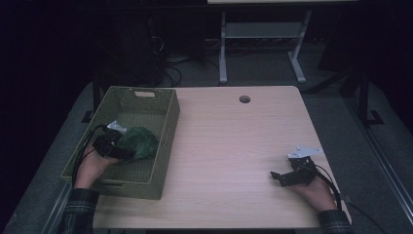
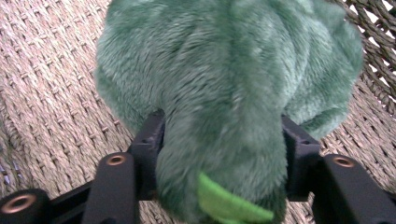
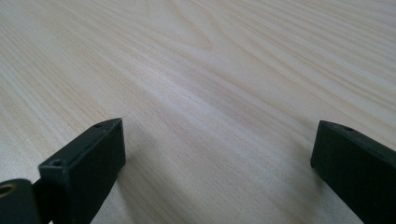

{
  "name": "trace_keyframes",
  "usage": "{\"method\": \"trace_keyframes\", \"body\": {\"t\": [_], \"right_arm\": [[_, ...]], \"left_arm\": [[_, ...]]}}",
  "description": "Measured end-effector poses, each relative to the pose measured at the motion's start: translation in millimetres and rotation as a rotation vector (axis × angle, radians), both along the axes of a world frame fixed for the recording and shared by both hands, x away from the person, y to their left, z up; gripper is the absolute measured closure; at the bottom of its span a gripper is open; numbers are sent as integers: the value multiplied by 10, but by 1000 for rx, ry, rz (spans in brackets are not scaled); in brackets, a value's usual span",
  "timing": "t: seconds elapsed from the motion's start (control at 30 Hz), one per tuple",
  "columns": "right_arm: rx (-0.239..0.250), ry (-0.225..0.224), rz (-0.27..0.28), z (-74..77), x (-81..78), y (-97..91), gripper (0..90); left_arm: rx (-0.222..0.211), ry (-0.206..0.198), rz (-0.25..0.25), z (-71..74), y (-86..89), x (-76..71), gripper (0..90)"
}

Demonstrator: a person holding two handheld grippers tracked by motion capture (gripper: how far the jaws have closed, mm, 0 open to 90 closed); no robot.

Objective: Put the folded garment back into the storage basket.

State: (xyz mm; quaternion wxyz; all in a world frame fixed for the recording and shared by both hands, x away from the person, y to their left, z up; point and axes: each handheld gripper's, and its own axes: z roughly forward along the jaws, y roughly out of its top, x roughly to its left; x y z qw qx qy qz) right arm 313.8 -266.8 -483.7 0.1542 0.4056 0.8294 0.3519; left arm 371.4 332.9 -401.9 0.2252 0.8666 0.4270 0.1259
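A dark green plush toy (image 1: 139, 142) lies on the floor of a woven olive basket (image 1: 168, 122) at the table's left side. My left gripper (image 1: 124, 148) reaches into the basket from the near side. In the left gripper view, a narrow part of the plush toy (image 2: 224, 84) with a bright green tag runs between the jaws of the left gripper (image 2: 222, 126). The jaws flank it without visibly squeezing it, so the gripper is open. My right gripper (image 1: 275, 176) rests low over the table (image 1: 234, 136) at the near right. In its own view the right gripper (image 3: 219, 135) stands open and empty.
The basket's woven floor (image 2: 46, 93) surrounds the plush, and its walls rise close on all sides. Light wood tabletop (image 3: 210, 56) stretches ahead of the right gripper. A round cable hole (image 1: 244, 99) sits near the far edge. Desk legs and cables stand beyond the table.
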Motion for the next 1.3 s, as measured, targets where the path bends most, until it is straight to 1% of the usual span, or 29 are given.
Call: {"method": "trace_keyframes", "body": {"t": [0.1,0.17,0.2,0.23,0.27,0.37,0.4,0.43,0.47,0.57,0.63,0.67,0.7,0.87,1.03,1.27,1.3], "right_arm": [[1,0,0,-1,1,0,26],[1,0,0,-1,1,0,26],[1,0,0,0,1,0,26],[1,0,0,-1,1,0,26],[1,0,0,0,1,0,26],[1,0,0,0,1,0,26],[1,0,0,0,1,0,26],[1,0,0,0,1,0,26],[0,0,0,0,1,0,26],[1,1,0,0,1,0,26],[1,0,0,0,1,0,26],[1,0,0,0,1,0,26],[1,0,0,0,1,0,26],[0,0,0,0,1,0,26],[1,0,0,0,1,0,26],[1,1,-1,0,0,1,26],[1,1,-1,0,0,1,26]], "left_arm": [[-4,0,13,-1,16,3,380],[2,-3,14,-2,24,4,358],[3,-7,15,-3,25,4,331],[9,-13,16,1,28,4,309],[11,-17,17,6,29,2,262],[-6,-40,12,41,28,-21,172],[-4,-47,4,59,35,-25,161],[-11,-56,11,84,32,-39,154],[-9,-59,4,110,37,-44,145],[-12,-75,6,192,23,-67,143],[-22,-93,4,262,6,-80,143],[-31,-94,7,286,-5,-87,143],[-32,-103,-2,319,-15,-90,143],[-82,-143,-9,479,-114,-129,143],[-123,-176,-20,625,-271,-165,145],[-163,-206,-71,764,-530,-180,145],[-174,-207,-71,775,-575,-184,145]]}}
